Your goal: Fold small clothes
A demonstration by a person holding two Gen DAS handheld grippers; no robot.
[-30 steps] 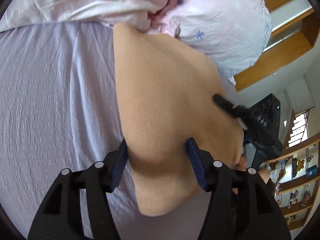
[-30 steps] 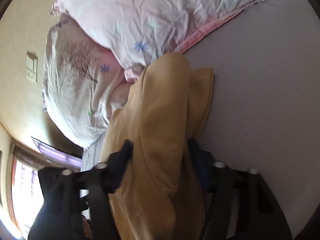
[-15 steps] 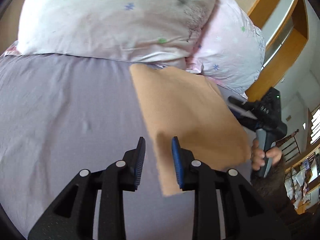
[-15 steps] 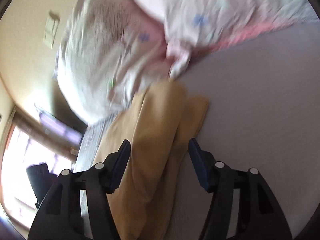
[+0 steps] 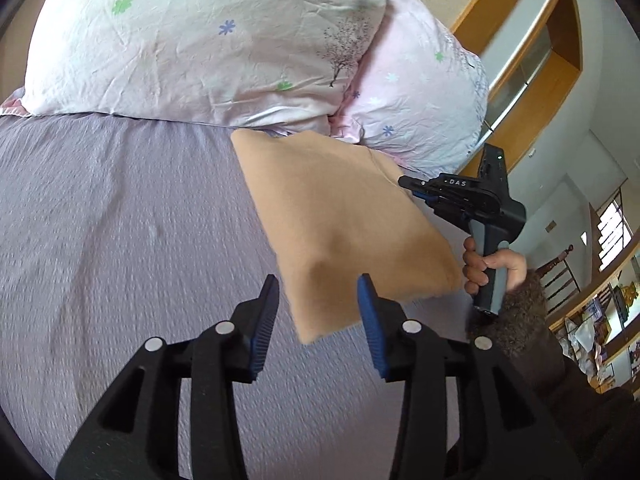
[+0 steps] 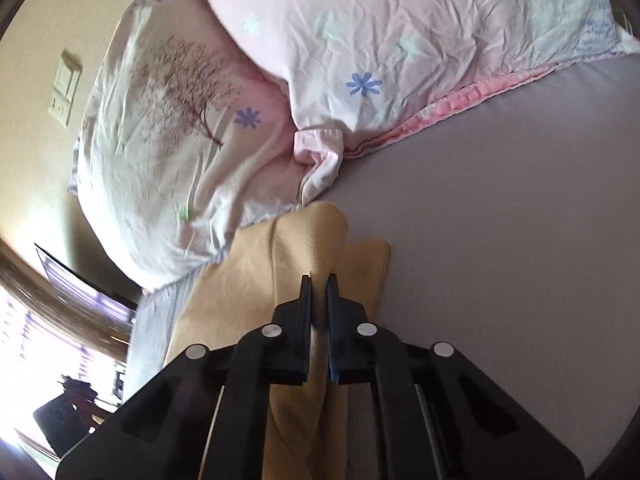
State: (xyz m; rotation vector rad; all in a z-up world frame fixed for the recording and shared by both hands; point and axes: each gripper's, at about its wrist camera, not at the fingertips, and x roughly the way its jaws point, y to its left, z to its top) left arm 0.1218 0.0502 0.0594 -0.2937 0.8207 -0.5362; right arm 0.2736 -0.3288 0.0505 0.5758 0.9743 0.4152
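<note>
A tan fleece cloth (image 5: 344, 220) lies folded into a rectangle on the lilac bed sheet (image 5: 120, 240), its far edge against the pillows. My left gripper (image 5: 318, 300) is open and empty, its jaws either side of the cloth's near corner without holding it. My right gripper (image 6: 319, 280) is shut on a raised fold of the same cloth (image 6: 312, 240) at its right edge. It also shows in the left wrist view (image 5: 416, 188), held by a hand at the cloth's right side.
Two floral pink-white pillows (image 5: 208, 40) (image 6: 400, 40) lie at the head of the bed just behind the cloth. Wooden shelves (image 5: 592, 320) and a window frame stand to the right of the bed. A wall switch (image 6: 66, 88) is on the wall.
My left gripper has let go of the cloth, opened and pulled back. My right gripper has closed from open onto a fold of the cloth. The cloth now lies flatter.
</note>
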